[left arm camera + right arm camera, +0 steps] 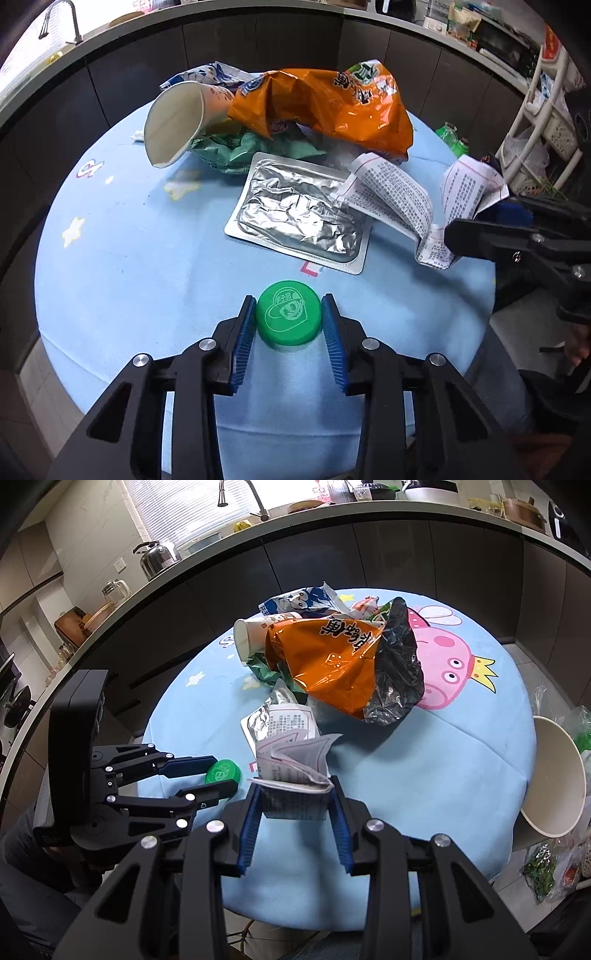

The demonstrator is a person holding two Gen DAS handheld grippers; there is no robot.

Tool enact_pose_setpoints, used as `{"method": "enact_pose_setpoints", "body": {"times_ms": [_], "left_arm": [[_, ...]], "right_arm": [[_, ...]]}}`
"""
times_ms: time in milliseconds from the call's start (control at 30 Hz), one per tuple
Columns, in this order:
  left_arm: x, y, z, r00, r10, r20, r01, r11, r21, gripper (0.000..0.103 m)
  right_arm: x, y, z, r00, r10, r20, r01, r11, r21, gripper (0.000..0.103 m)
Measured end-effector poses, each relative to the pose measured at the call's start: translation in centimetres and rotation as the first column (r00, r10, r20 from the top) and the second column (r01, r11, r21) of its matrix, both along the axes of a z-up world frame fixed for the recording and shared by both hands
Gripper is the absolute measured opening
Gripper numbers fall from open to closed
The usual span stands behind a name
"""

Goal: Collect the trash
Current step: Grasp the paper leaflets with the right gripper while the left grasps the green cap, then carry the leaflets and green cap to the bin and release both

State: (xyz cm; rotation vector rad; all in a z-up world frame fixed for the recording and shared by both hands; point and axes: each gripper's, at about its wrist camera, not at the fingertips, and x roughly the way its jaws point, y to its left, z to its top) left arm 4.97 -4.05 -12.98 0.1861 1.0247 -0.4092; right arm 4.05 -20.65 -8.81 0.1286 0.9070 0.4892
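Closing In on a Green Cap

Bracketing the green bottle cap (289, 312), my left claw (289, 314) has a blue pad at each flank, touching or nearly so; the cap lies flat on the table (129, 240), dead centre between them. My right claw (295, 805), just beside, pinches a folded paper leaflet (291, 771). Beyond lie a foil pouch (299, 214), an orange snack bag (325, 103) and a tipped paper cup (177, 122).
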Motion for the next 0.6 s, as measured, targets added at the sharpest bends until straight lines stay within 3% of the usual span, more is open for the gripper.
{"method": "enact_pose_setpoints", "body": {"times_ms": [233,467,600], "left_arm": [[0.5,0.8,4.2,0.999,0.015,0.044,-0.009,0.991,-0.132,0.034],[1.3,-2.0,10.1,0.984,-0.048,0.173,0.085,0.972,-0.217,0.034],[2.1,-4.9,12.3,0.975,-0.101,0.196,0.154,0.949,-0.274,0.034]], "right_arm": [[-0.3,-0.9,1.5,0.999,-0.017,0.037,0.017,1.000,0.005,0.036],[-1.2,-4.2,4.5,0.987,-0.103,0.122,0.103,0.995,0.006,0.036],[-1.6,-7.2,5.9,0.969,-0.183,0.166,0.186,0.983,-0.001,0.036]]}}
